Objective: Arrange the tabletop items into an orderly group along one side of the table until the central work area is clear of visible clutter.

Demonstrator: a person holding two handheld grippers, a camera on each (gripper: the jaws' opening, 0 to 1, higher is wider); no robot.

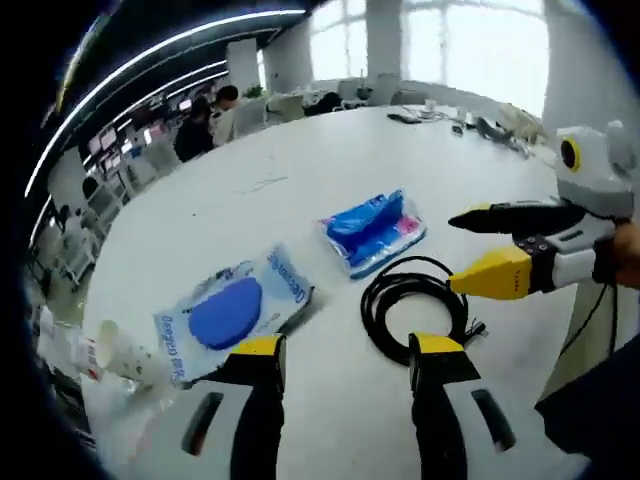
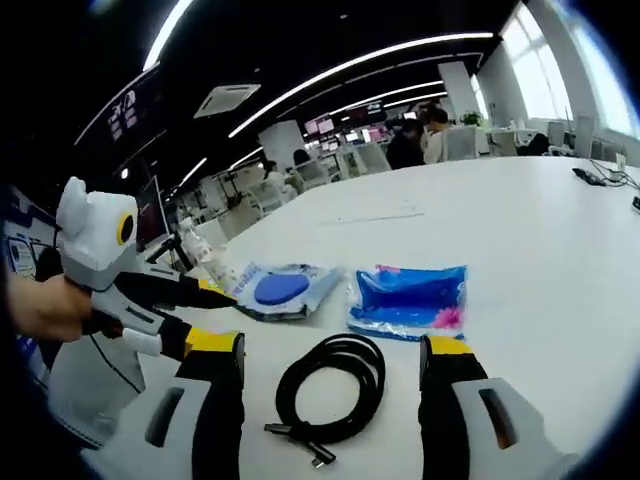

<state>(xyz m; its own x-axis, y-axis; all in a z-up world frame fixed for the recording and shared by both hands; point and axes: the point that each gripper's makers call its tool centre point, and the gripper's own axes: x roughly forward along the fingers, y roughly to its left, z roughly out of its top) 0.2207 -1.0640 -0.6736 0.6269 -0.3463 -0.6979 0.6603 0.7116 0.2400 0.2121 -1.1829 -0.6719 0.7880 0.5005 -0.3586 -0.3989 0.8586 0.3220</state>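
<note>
I see a white round surface (image 1: 300, 170) in an open office lit by ceiling light strips, with windows beyond. Both packets carry print I cannot read. Ahead of my left gripper (image 1: 348, 352), jaws wide and empty, lies a coiled black cable (image 1: 410, 300); a blue packet (image 1: 375, 230) lies beyond it, a wipes packet (image 1: 230, 312) and paper cup (image 1: 125, 352) to its left. My right gripper (image 2: 330, 358) is also wide and empty, over the cable.
</note>
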